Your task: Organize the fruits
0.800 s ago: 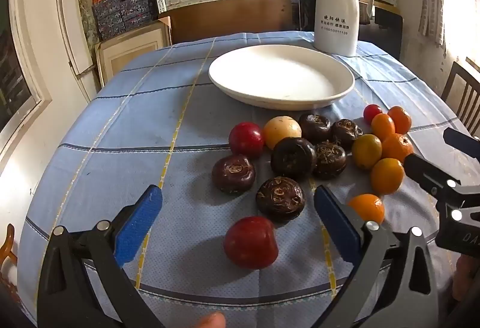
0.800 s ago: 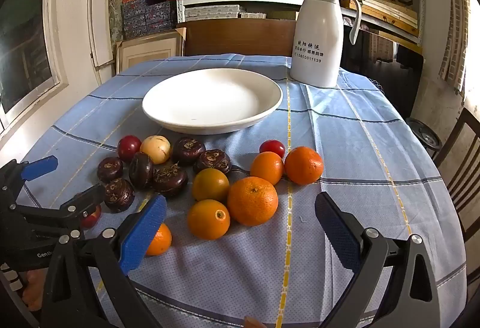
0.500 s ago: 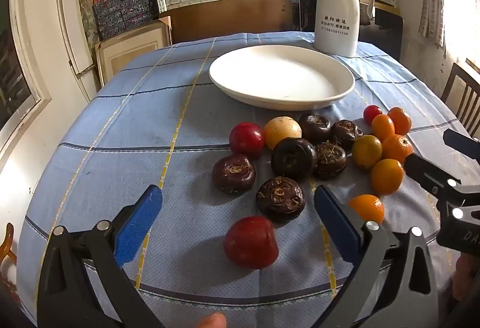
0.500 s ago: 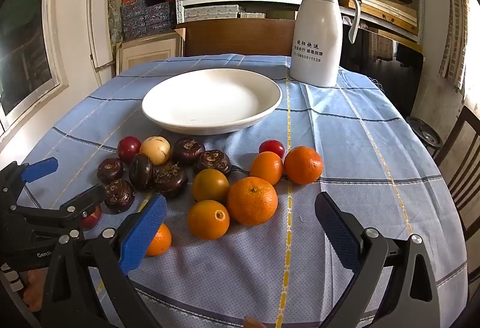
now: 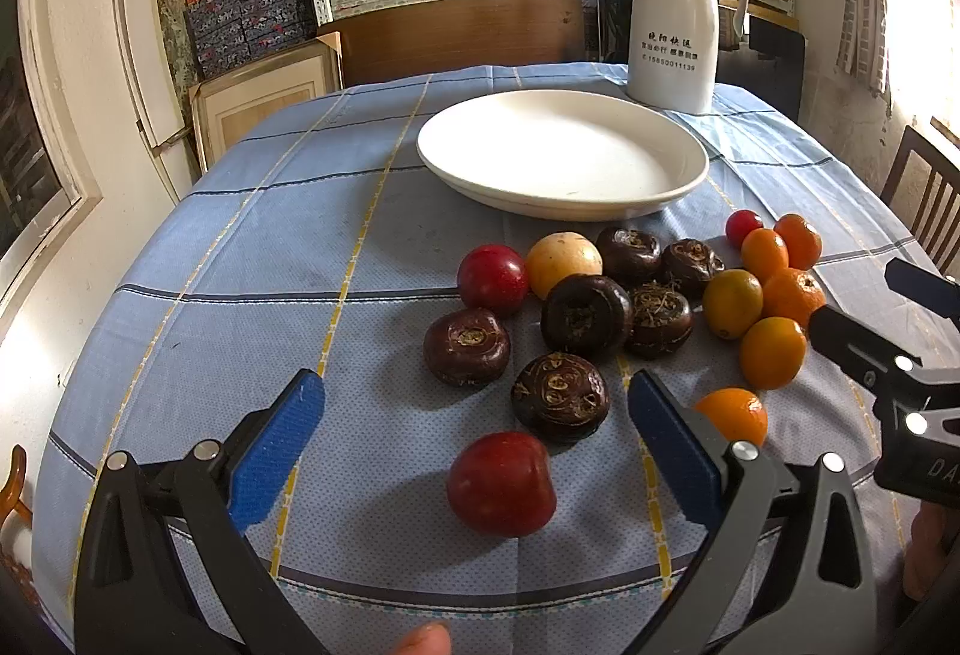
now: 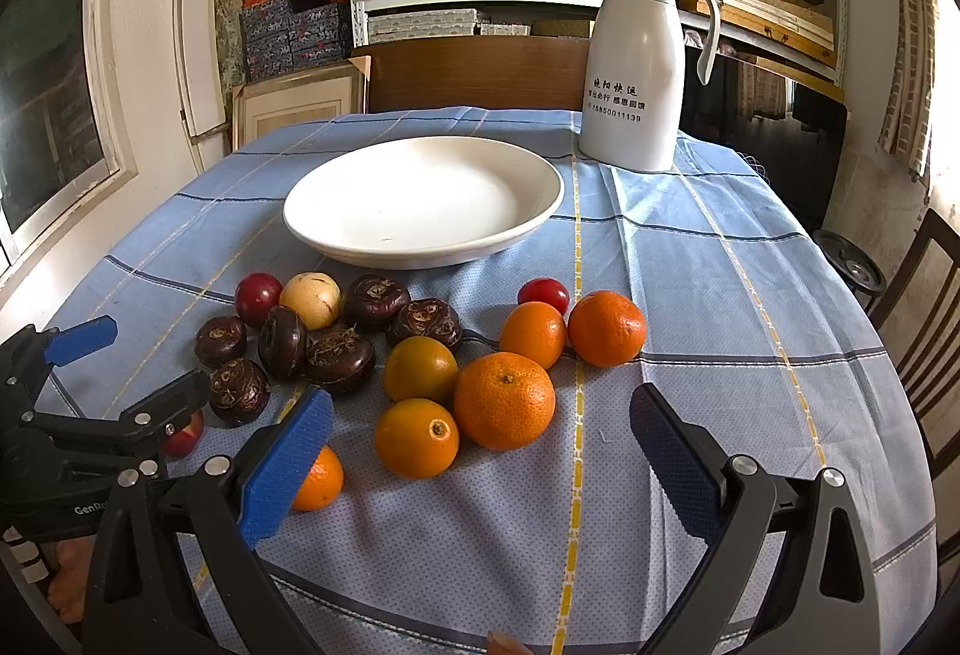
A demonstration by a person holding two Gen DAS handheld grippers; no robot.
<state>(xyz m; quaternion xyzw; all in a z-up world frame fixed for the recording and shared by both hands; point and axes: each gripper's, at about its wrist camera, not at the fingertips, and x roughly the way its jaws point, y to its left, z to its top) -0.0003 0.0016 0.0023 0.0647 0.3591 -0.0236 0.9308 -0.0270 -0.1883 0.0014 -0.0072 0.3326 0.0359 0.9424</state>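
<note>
Red plum [image 5: 501,482] lies between the left gripper [image 5: 474,445]'s wide-open, empty jaws, touching neither.

Six dark brown water chestnuts [image 5: 585,313] are counted in a cluster at the centre of the left wrist view. Six orange citrus fruits [image 6: 503,400] are counted in the lower middle of the right wrist view, one of them partly hidden behind a blue pad. Three red fruits are seen: a large one [image 5: 501,482] at lower centre of the left wrist view, one [image 5: 492,278] beside the cluster, and a small one [image 5: 743,226] at right. One pale yellow fruit [image 5: 563,262], one white plate [image 5: 690,175] and one white jug [image 5: 675,13] are counted.
</note>
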